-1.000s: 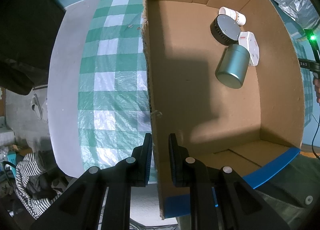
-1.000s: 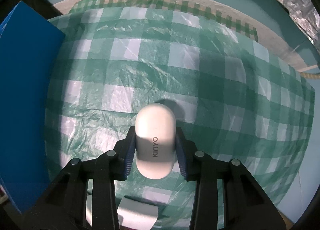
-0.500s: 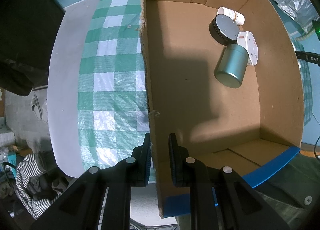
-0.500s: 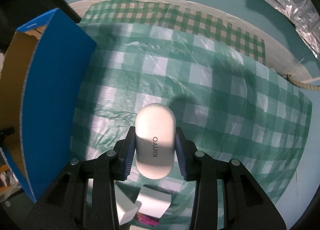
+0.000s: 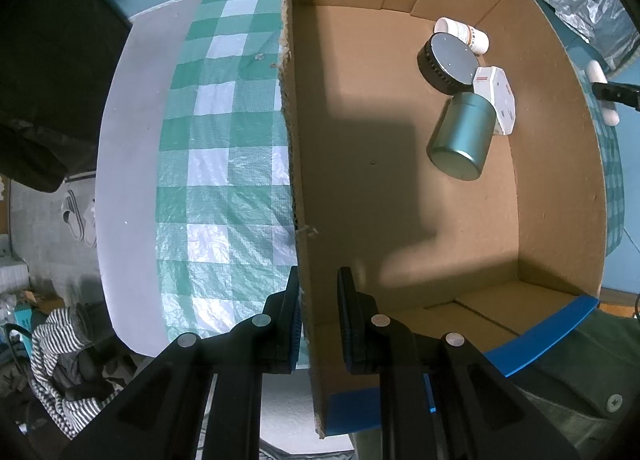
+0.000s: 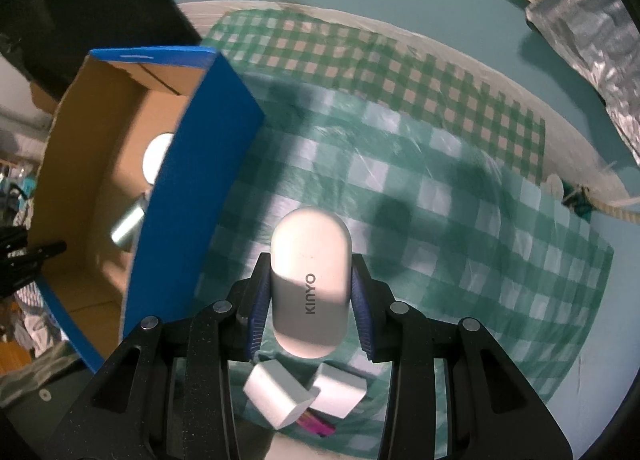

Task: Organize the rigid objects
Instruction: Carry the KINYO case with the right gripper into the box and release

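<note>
My right gripper (image 6: 311, 292) is shut on a white oval KINYO case (image 6: 310, 280) and holds it high above the checked cloth, right of the blue-sided cardboard box (image 6: 188, 196). My left gripper (image 5: 318, 320) is shut on the box's left wall (image 5: 296, 164). Inside the box lie a teal tin (image 5: 462, 136), a black round puck (image 5: 446, 58), a white pill bottle (image 5: 464, 33) and a white hexagonal pack (image 5: 498, 100). The right gripper with the case shows beyond the box's right wall in the left wrist view (image 5: 604, 94).
Two white blocks (image 6: 304, 390) and a pink item (image 6: 316, 426) lie on the green checked cloth (image 6: 440, 188) under my right gripper. A silver foil bag (image 6: 588, 40) and a rope (image 6: 612, 208) lie at the far right. The table's edge (image 5: 120, 180) runs left of the box.
My right gripper has risen with the case and turned left, so the box's inside now shows. It now appears past the box wall in the left wrist view. The left gripper has not moved.
</note>
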A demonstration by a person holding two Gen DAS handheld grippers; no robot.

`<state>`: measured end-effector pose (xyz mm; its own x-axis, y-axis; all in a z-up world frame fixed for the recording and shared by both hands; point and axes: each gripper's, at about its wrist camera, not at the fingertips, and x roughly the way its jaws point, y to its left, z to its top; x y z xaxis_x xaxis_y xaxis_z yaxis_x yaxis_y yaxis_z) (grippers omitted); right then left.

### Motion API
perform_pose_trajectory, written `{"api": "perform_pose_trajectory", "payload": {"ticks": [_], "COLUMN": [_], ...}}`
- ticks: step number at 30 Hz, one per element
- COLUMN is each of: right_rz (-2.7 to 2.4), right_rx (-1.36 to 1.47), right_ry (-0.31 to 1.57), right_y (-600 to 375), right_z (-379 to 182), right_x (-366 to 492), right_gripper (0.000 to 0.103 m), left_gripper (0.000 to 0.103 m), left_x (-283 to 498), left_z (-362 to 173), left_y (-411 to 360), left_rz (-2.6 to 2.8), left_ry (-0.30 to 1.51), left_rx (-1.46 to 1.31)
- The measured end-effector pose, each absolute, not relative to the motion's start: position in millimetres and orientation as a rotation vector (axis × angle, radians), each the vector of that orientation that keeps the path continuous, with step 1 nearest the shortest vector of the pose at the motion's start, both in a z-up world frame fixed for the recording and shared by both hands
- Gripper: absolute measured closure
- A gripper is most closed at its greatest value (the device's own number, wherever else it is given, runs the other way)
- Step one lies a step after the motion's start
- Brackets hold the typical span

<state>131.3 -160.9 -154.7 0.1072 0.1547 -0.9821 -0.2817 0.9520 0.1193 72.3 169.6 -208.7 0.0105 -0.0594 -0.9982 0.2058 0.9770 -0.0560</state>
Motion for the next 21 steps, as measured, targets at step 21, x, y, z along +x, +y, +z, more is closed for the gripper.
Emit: {"api": "perform_pose_trajectory", "payload": {"ticks": [21], "right_rz": [0.511], "right_rx": [-0.231], "right_ry": [1.356], "right_y": [-82], "right_z": [-113], "right_x": [145], "right_gripper": [0.066], "left_gripper": [0.087], "left_x": [71], "left_z": [-207], "left_y": [170], "left_rz": [-0.199], "left_ry": [1.541], "left_rx": [0.114]}}
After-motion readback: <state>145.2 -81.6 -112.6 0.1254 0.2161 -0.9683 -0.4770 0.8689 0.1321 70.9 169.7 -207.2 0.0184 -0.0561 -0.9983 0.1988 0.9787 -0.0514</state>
